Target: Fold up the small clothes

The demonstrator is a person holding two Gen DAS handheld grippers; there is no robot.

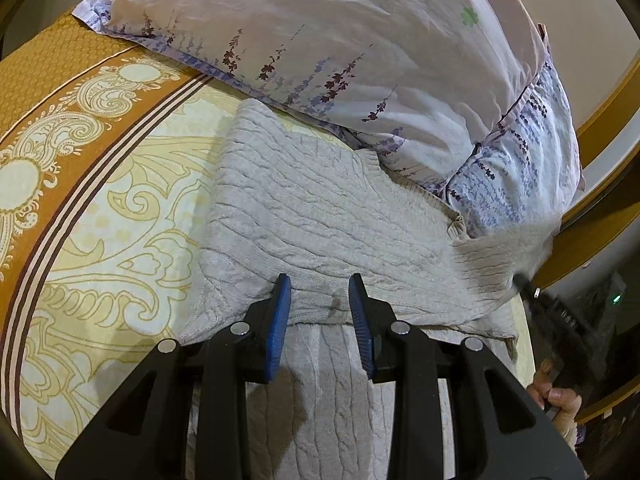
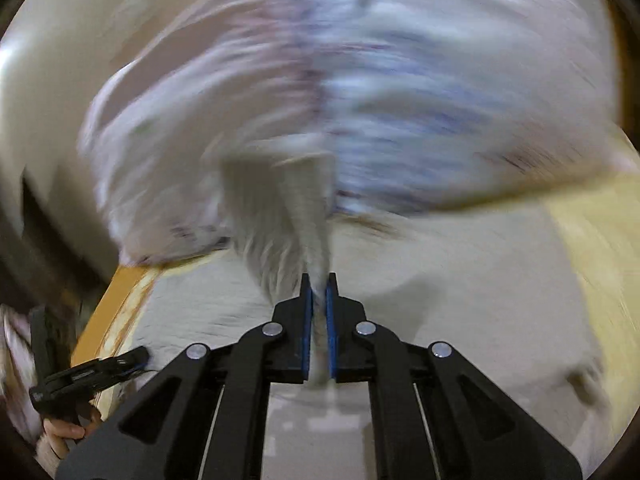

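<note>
bed sheet [image 1: 120, 208] cream with gold scrollwork, orange patterned border at 9 o'clock. big lavender floral pillow [image 1: 320, 40] at 12. plain beige wall [image 1: 48, 4] behind, wooden bed frame [image 1: 612, 120] at 3.

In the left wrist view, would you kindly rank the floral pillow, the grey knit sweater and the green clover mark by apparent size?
1. floral pillow
2. grey knit sweater, nearly alike; nearness makes this unsure
3. green clover mark
</note>
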